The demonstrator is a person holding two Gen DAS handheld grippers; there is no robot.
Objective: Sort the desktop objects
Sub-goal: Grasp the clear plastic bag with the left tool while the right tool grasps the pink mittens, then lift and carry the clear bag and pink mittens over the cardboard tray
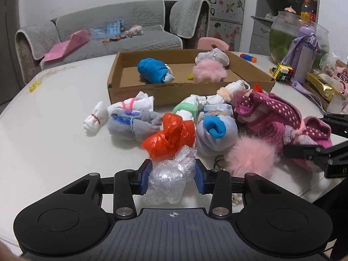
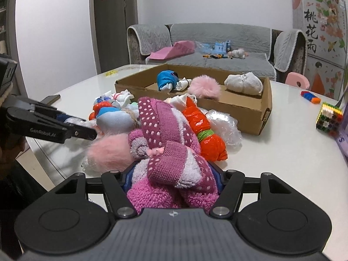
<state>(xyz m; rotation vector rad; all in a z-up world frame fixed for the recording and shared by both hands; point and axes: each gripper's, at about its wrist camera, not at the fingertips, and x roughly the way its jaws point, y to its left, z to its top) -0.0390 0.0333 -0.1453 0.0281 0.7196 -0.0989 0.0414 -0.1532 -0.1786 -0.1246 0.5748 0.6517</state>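
My left gripper (image 1: 173,177) is shut on a crumpled clear plastic bag (image 1: 167,182), which its blue pads squeeze from both sides just above the white table. My right gripper (image 2: 173,180) is shut on a pink knit garment with white dots (image 2: 165,130) and a fluffy pink pompom (image 2: 108,152). Between them lies a heap: a red plastic bag (image 1: 171,137), a light-blue sock ball (image 1: 215,130), a grey bundle (image 1: 132,124) and a white roll (image 1: 95,117). Behind the heap a shallow cardboard box (image 1: 187,91) holds a blue sock roll (image 1: 153,70) and a white hat with a pink pompom (image 1: 209,69).
At the right of the table stand a glass fish bowl (image 1: 289,34), a purple bottle (image 1: 304,52), a bead cube (image 1: 282,72) and snack packets (image 1: 326,82). A grey sofa (image 1: 108,32) sits beyond the table's far edge. White tabletop (image 1: 47,130) shows left of the heap.
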